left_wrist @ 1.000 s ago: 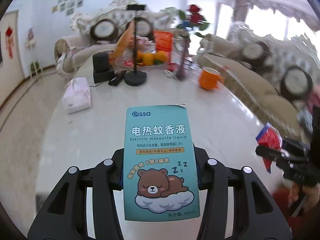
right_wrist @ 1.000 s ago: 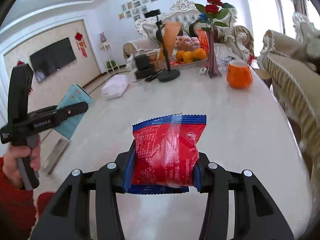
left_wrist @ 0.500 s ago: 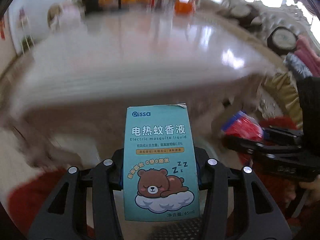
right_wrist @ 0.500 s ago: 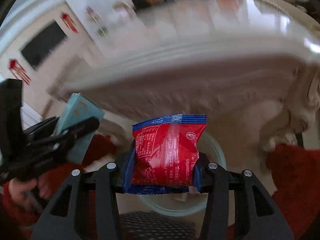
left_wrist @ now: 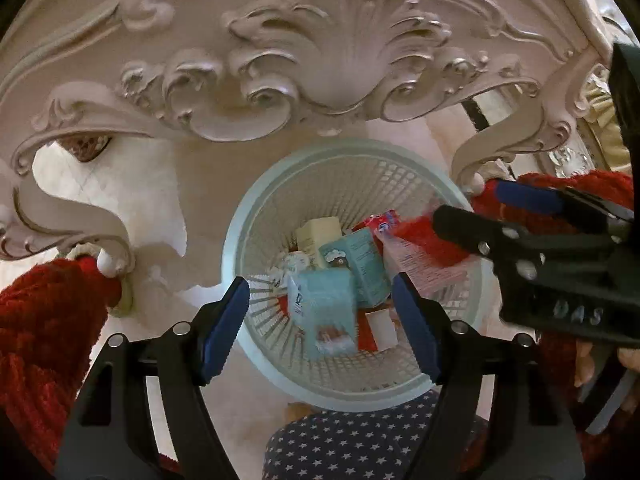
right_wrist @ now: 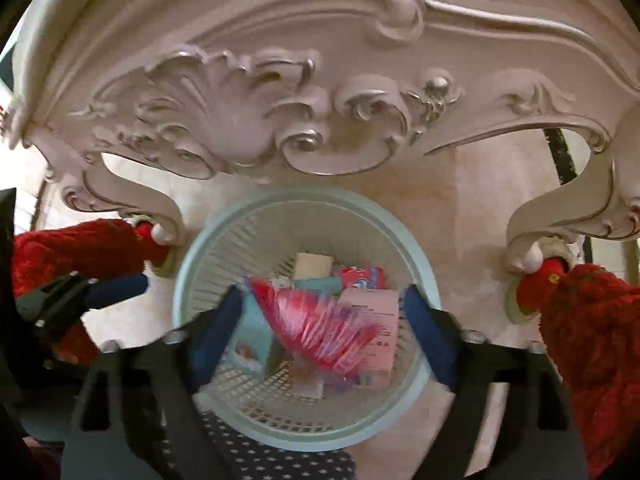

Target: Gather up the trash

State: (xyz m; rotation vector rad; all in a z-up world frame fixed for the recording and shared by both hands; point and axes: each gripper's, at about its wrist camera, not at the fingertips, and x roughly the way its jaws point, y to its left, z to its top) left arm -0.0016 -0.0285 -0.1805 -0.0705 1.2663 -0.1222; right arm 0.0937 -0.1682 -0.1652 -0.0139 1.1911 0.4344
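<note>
A pale green mesh waste basket point(left_wrist: 256, 216) stands on the floor under the carved table edge; it also shows in the right wrist view point(right_wrist: 200, 240). My left gripper point(left_wrist: 320, 320) is open above it, and the teal mosquito liquid box point(left_wrist: 326, 312) is loose between the fingers, falling blurred into the basket. My right gripper point(right_wrist: 322, 334) is open too, with the red snack packet point(right_wrist: 316, 320) blurred and dropping below it. The basket holds several other boxes and wrappers point(left_wrist: 356, 256). The right gripper point(left_wrist: 520, 240) shows at the right of the left wrist view.
The ornate carved table apron point(left_wrist: 320, 60) hangs just above the basket, with curled legs point(left_wrist: 100, 236) either side, also seen from the right wrist point(right_wrist: 560, 220). Red fuzzy fabric point(left_wrist: 44, 320) lies at both sides. Dark star-patterned cloth point(left_wrist: 352, 440) is below the basket.
Both grippers swung down from the tabletop to over the floor basket. Both opened, letting go of the teal box and the red packet, which now fall into the basket.
</note>
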